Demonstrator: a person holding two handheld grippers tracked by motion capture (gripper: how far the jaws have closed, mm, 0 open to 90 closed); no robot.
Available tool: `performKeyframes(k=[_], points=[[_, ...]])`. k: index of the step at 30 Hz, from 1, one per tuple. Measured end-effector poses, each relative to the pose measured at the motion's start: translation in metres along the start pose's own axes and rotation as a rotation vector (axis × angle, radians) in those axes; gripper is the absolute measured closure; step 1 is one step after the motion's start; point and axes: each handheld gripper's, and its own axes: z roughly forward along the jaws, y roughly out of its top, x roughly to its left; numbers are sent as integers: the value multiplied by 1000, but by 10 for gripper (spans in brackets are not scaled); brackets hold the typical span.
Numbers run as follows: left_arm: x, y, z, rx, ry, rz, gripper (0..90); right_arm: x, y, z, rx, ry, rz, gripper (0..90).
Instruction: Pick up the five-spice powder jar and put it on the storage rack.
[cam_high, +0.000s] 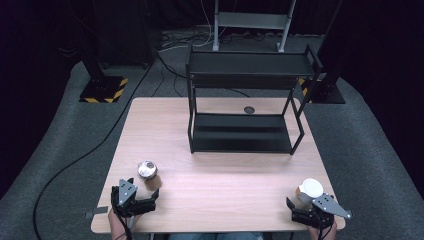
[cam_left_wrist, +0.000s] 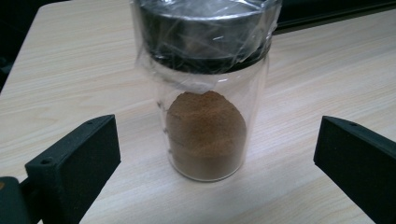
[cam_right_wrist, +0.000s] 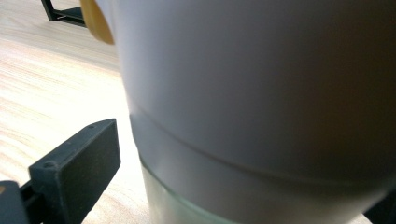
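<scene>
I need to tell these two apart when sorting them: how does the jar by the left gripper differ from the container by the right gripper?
The glass jar is clear and shows brown powder inside; the white container is opaque, its contents hidden. The glass jar has a dark lid under crinkled plastic wrap; the white container has a plain white top. The glass jar stands apart from the left gripper, while the white container is very close to the right gripper. Both stand upright on the wooden table.

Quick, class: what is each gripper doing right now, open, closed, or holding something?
Left gripper: open, jaws either side of the glass jar of brown powder, not touching it.
Right gripper: cannot be told; one jaw stands apart from the white-lidded jar.
</scene>
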Motion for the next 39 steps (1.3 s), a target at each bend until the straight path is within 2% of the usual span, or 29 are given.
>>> performKeyframes(k=[10,15,20,32,36,39], points=[[3,5,9,14,-11,17,0,0,0,0,0,-1,0,0],[10,6,16,-5,-38,27,0,1,-2,-1,-10,-2,-5,0],[12,11,25,6,-37,39,0,1,-1,0,-7,-4,-4,0],[17,20,41,21,-53,42,0,1,-1,0,-3,-6,-5,0],[17,19,45,18,-54,31,0,1,-1,0,-5,-6,-4,0],[16,20,47,27,-41,28,0,1,-1,0,-5,-5,-5,0]])
